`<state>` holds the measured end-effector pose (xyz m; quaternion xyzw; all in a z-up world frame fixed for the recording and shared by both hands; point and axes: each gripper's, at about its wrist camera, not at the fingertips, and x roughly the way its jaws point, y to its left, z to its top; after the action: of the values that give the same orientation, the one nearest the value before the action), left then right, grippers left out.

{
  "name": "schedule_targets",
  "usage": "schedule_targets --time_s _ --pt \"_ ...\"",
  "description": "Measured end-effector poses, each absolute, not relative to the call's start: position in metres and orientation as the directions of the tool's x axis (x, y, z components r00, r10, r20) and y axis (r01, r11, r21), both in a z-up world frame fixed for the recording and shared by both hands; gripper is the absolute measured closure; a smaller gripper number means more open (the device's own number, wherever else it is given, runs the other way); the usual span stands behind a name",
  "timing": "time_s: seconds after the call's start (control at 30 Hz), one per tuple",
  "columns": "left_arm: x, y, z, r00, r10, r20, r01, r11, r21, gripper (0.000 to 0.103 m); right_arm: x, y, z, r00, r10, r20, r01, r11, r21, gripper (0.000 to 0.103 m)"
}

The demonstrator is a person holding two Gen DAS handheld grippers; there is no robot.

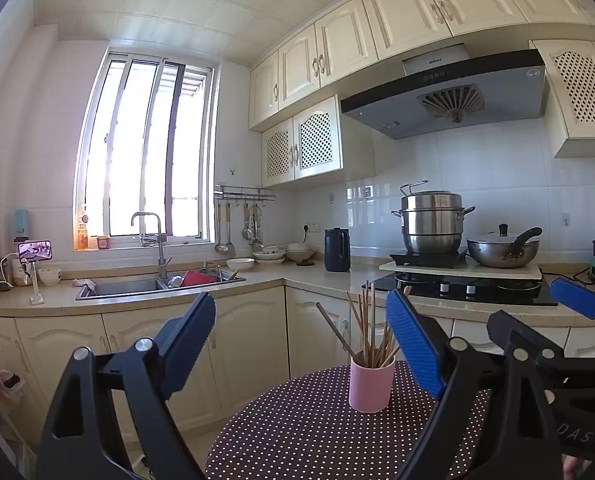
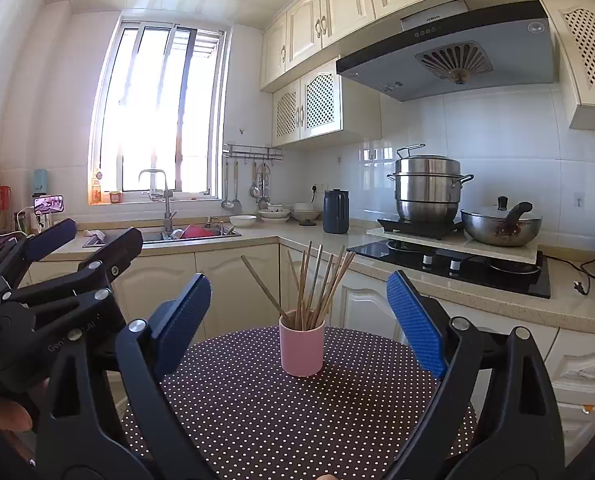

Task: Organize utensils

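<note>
Right wrist view: both grippers level, jaws wide and empty, short of the pink cup of chopsticks.

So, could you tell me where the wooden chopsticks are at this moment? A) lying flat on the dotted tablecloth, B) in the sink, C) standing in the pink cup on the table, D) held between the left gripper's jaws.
C: the chopsticks stand bundled in the pink cup on the dotted table, while both grippers hang open with nothing between their jaws.
</note>
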<state>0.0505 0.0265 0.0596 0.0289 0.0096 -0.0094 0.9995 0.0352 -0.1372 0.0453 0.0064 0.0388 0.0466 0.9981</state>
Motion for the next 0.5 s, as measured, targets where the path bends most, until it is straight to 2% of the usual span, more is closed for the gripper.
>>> schedule_targets --time_s 0.5 --pt "0.0529 0.0272 0.0582 1.000 -0.017 -0.025 0.019 0.998 0.062 0.017 0.0390 -0.1389 0.0418 0.992 0.091 -0.086 -0.089 0.996 0.020 0.015"
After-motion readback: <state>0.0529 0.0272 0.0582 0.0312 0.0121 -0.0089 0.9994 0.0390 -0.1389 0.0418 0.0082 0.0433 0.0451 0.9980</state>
